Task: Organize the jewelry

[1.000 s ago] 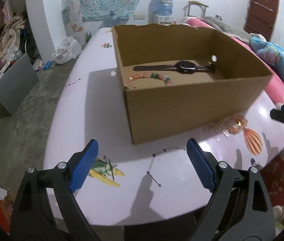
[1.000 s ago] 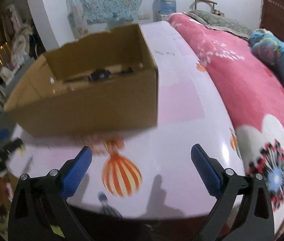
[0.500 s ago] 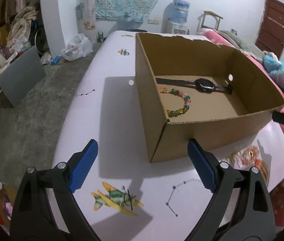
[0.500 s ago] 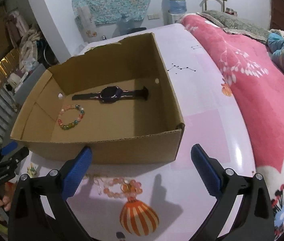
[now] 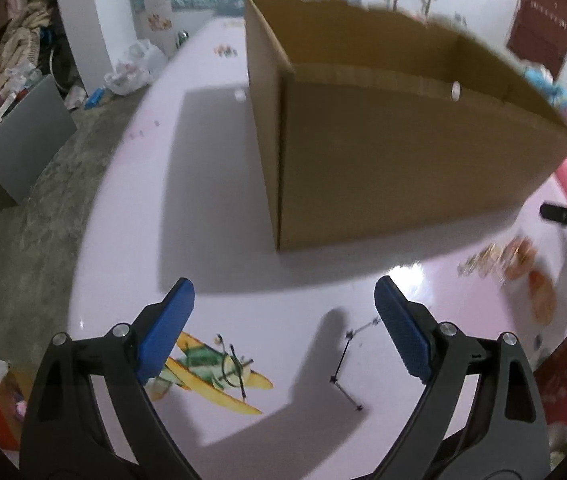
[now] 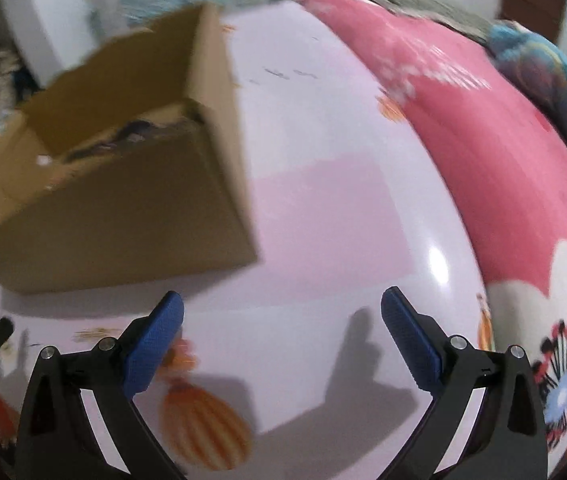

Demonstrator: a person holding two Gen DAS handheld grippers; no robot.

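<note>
Sitting on the table (image 5: 211,304), the cardboard box (image 5: 403,168) shows blurred dark contents; both tools gape empty.

An open brown cardboard box (image 5: 403,152) stands upright on the pale table. A blurred pink-and-orange beaded bracelet (image 5: 499,256) lies flat just outside the box, near its front wall. Inside the box, something dark (image 6: 135,132) shows, too blurred to identify.

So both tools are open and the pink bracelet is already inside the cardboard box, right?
Not quite. The pink bracelet lies on the table outside the cardboard box, as the left wrist view shows. Both the left tool and right tool are open.
</note>
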